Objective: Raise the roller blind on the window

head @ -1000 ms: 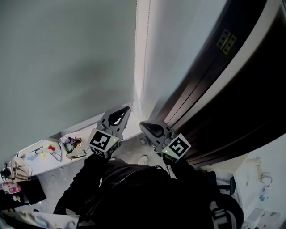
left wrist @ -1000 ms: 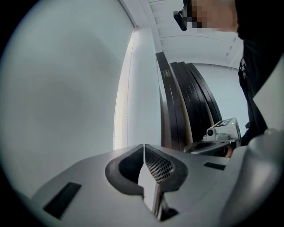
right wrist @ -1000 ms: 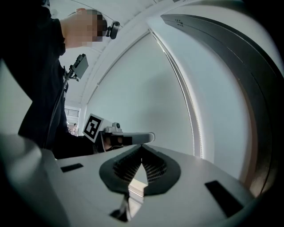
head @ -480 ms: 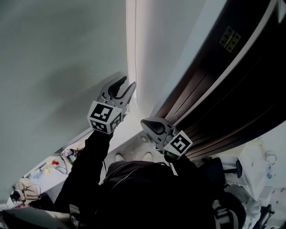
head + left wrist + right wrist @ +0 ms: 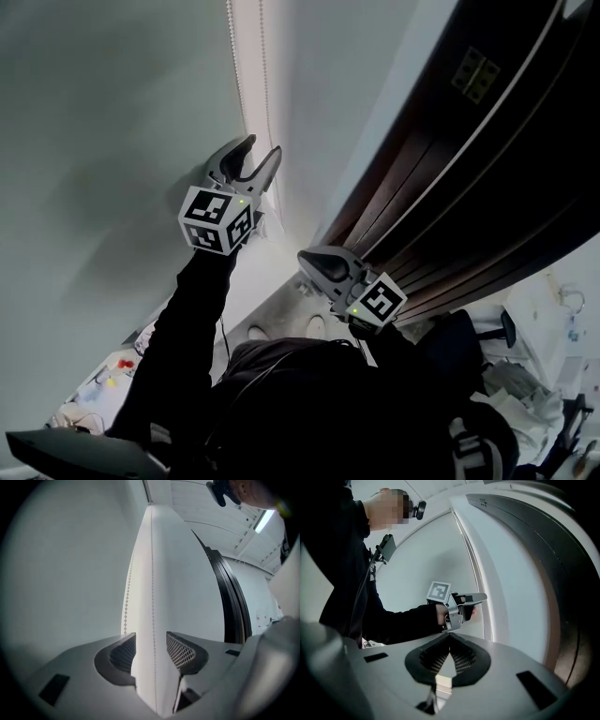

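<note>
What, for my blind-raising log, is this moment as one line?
left gripper: jaws just opened, bead chain between them, not pressed | right gripper: jaws shut, empty | roller blind: lowered

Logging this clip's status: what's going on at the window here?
A person with a gripper in each hand faces the lowered roller blind. The left gripper is raised at the bead chain; its jaws have just been opening and stand apart, one strand of the chain between them, not gripped. The right gripper sits lower, jaws shut on nothing.
</note>
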A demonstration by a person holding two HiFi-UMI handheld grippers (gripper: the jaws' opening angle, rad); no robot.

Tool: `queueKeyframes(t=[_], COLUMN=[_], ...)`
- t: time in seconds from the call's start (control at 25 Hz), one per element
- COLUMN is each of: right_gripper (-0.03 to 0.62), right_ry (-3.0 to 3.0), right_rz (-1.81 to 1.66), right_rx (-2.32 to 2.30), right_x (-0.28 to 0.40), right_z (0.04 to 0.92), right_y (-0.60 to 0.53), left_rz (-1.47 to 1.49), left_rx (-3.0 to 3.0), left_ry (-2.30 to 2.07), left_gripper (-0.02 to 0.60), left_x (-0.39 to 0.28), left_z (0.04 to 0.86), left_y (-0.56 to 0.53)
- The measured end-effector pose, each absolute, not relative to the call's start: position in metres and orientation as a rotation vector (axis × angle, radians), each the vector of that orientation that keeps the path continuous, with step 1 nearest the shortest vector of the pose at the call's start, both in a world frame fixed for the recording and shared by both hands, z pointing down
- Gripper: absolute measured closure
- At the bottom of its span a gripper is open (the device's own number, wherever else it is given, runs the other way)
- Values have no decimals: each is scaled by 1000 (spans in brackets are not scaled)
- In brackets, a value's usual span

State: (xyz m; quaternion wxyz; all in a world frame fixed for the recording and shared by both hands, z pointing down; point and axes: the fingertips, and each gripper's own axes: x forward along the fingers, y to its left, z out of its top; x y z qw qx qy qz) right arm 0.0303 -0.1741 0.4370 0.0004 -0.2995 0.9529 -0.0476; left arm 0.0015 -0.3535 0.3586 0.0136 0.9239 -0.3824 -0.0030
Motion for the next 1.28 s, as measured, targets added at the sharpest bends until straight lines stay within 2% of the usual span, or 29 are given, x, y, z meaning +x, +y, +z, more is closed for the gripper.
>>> queueKeyframes(t=[0.4, 0.48, 0.52, 1.28], right_gripper=[588, 588, 588, 588], right_ry=[2982, 2984, 2986, 2978], right_rz=[-158, -156, -155, -164], right_rx=[-990, -987, -984, -862], right_x=[39, 39, 40, 25], right_z=[437, 436, 436, 435], right_y=[-182, -182, -181, -172], left_rz=[-35, -65, -80, -83], left_rx=[2919, 2905, 2899, 2945], left_ry=[-1133, -1180, -1204, -1161], left_gripper=[393, 524, 557, 572], left_x=[10, 4, 1, -27], left_z=[349, 346, 345, 366], left_y=[-358, -357, -356, -293])
